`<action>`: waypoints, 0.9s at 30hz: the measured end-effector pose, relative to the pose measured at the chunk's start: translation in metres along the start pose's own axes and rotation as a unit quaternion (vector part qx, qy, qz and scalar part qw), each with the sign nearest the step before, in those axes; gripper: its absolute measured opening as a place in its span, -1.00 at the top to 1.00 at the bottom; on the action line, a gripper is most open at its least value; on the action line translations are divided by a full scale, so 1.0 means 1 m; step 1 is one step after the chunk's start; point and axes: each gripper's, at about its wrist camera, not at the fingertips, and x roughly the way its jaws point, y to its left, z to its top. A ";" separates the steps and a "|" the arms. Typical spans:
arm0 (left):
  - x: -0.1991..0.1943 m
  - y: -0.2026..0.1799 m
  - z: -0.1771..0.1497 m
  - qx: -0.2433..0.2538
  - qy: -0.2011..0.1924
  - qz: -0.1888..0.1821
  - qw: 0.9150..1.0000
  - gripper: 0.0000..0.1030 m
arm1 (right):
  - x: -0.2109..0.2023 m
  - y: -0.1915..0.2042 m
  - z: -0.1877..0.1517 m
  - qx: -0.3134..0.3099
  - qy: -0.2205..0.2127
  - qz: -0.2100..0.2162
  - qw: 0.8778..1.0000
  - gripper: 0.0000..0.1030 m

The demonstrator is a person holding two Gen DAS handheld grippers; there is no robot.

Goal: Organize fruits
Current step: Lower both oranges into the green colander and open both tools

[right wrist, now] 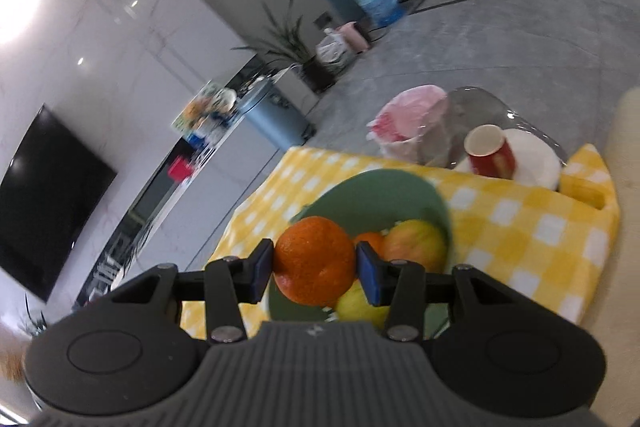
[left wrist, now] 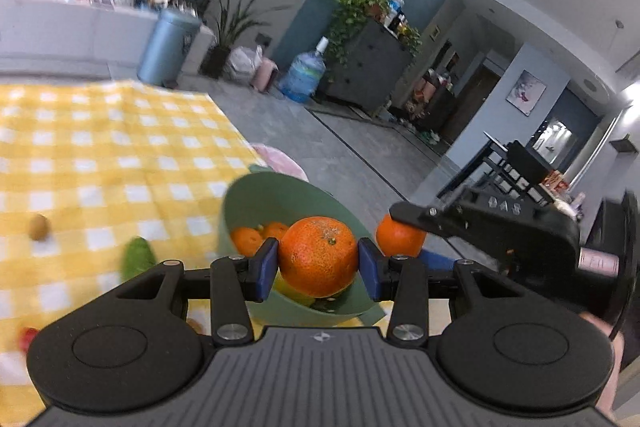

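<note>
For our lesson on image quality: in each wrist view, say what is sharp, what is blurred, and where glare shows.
Left wrist view: held orange sharp, checked tablecloth smeared, ceiling lights flare. Right wrist view: held orange fairly sharp, green bowl and room blurred, wall glare upper left.

Background's pretty busy: a yellow checked cloth (left wrist: 120, 147) covers the counter, with a red cup (right wrist: 490, 153) tipped against a white plate (right wrist: 536, 163). On the floor sit a water jug (left wrist: 302, 75), blue-grey bin (left wrist: 168, 47) and leafy plant (left wrist: 232, 23). TV (right wrist: 44, 199) on the wall.

Left claw (left wrist: 318, 263) and right claw (right wrist: 315, 264) both tilt downward, blue pads clamped partway closed.
</note>
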 end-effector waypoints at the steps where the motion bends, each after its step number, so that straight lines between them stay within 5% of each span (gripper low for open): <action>1: 0.008 0.001 0.001 -0.009 0.009 -0.006 1.000 0.07 | 0.001 -0.007 0.002 0.006 -0.001 -0.003 1.000 0.18; 10: 0.051 0.009 0.006 -0.027 0.038 0.019 0.999 0.07 | 0.026 -0.040 0.002 0.059 0.032 -0.001 0.998 0.18; 27: 0.065 0.012 0.007 -0.013 0.045 0.065 0.997 0.06 | 0.047 -0.031 -0.004 0.009 0.081 -0.044 0.996 0.14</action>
